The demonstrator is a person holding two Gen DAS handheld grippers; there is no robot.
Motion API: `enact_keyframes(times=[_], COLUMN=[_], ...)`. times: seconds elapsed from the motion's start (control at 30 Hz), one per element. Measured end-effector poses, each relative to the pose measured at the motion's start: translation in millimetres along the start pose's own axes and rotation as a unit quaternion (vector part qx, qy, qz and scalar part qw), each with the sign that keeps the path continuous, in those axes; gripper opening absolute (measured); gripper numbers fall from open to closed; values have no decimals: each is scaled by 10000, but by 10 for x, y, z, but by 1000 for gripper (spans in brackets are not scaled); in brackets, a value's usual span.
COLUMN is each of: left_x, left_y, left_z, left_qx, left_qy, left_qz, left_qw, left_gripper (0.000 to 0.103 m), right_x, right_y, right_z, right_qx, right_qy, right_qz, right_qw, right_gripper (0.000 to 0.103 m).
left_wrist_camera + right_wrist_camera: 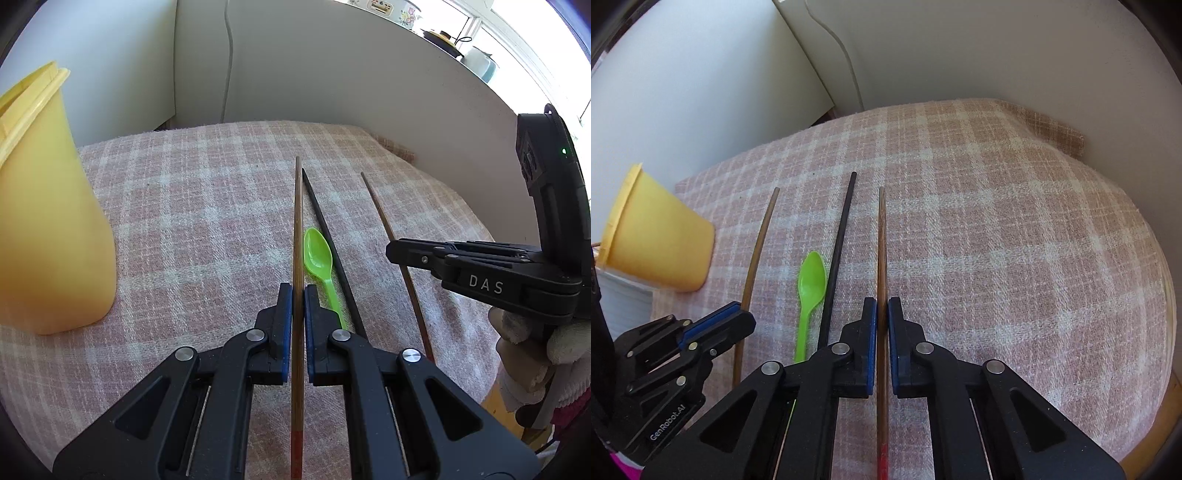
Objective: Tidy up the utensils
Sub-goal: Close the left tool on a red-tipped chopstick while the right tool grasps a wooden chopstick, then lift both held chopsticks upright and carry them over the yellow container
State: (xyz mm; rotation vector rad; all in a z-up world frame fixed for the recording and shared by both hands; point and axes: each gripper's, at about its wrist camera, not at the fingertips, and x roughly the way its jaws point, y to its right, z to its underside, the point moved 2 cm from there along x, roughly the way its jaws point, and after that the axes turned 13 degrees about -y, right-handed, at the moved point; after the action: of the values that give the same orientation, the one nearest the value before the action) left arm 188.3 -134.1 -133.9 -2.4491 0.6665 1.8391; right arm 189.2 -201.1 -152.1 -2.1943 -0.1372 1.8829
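Note:
My left gripper (298,291) is shut on a brown wooden chopstick (297,221) that points away from me between its blue pads. Just right of it a green plastic spoon (317,254) and a black chopstick (325,236) lie on the checked cloth. A tall yellow cup (48,221) stands at the left. My right gripper (882,304) is shut on a second brown chopstick (882,251). The right wrist view also has the spoon (811,280), the black chopstick (842,251), the cup (657,236) and the left gripper (746,314) with its chopstick (755,258).
A pink-and-white checked cloth (997,240) covers the table, with its wooden edge (1167,406) at the right. White walls and a hanging cable (229,55) close off the back. A gloved hand (524,332) holds the right gripper (395,251). Pots (443,37) stand on a sill.

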Motion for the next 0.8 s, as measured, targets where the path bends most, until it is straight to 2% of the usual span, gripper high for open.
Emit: enact_keyframes(times=[0.27, 0.5, 0.8], left_x=[-443, -918, -1538], left_y=[30, 2, -108], left_z=[165, 299, 451], left_qx=[77, 92, 87], left_qy=[519, 991, 1708], left_qz=[10, 65, 57], left_qw=[9986, 9950, 9853], left_gripper=[4, 4, 4], right_x=[-386, -734, -1122], right_y=[-182, -321, -617], right_z=[206, 382, 591], right_qx=[-441, -827, -1213], right_qy=[743, 1297, 1807], right_qz=[394, 678, 696], right_qw=[9955, 9858, 9735], right_gripper=[4, 4, 4])
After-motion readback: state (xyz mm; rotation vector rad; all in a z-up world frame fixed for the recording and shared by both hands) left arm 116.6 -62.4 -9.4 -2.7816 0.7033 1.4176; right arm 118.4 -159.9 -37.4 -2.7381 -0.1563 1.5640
